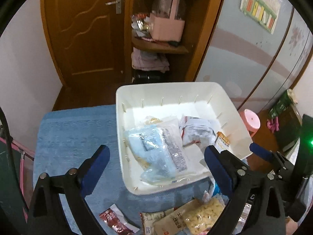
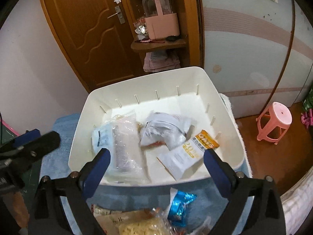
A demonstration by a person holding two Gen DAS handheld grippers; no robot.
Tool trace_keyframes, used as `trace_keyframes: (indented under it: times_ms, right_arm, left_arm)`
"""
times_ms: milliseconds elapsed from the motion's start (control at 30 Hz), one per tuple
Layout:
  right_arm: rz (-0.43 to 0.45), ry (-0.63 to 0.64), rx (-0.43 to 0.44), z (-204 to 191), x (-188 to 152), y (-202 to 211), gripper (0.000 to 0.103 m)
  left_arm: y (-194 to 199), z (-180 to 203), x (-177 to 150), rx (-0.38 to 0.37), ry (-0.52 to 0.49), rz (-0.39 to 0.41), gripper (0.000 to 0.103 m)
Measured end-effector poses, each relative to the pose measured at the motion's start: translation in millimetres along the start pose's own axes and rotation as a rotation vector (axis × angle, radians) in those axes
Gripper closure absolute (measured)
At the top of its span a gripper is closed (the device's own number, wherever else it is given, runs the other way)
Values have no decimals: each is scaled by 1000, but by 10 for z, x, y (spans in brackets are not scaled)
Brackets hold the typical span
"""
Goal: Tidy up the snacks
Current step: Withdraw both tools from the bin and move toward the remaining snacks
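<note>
Snacks already fill our bin; more wait at the towel's near edge. We hold both grippers, left and right, spread wide and empty, ready to pick.

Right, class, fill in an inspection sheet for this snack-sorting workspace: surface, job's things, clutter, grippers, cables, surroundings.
Surface: blue towel-covered table, partly bare.
Job's things: white rectangular plastic bin holds a pale blue clear-windowed packet, a crumpled white wrapper and a white-and-orange sachet. Outside the bin, on the towel: a shiny blue wrapper, a clear bag of pale yellow pieces, a red sachet.
Clutter: nothing seen beyond the snacks.
Grippers: left gripper and right gripper both open, empty.
Cables: thin dark cable at the left edge.
Surroundings: wooden door, shelf with pink basket, pink plastic stool.
</note>
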State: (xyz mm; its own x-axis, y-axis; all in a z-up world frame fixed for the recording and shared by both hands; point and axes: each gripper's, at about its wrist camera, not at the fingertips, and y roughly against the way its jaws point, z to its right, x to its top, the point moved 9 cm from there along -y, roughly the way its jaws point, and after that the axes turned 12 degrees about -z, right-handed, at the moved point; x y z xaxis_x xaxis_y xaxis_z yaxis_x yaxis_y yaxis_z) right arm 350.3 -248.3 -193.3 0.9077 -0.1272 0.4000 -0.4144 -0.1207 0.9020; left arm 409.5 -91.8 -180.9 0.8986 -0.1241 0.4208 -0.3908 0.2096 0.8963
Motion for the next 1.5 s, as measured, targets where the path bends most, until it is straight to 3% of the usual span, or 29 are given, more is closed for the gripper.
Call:
trace_keyframes:
  times_ms: [300,667,867,1267,1500]
  right_arm:
    - [53,-59,49,0,-273,439,6]
    - [203,-20,75,-158,-666,1307,6]
    - [252,-4,97,-195,-932,1636,6]
    - [266,-16,89,-117,-1438,1927,6]
    - [268,-17,-17,-14,-1701,1894,6]
  left_arm:
    - [792,-35,-370,-48,-29,131,6]
    - [1460,38,-862,-18,-70,191,6]
    - [1650,190,-1187,5,-134,208,6]
    - [1861,299,-1669,-26,-123,227,6]
    - [1731,286,-1934,-28,-110,208,6]
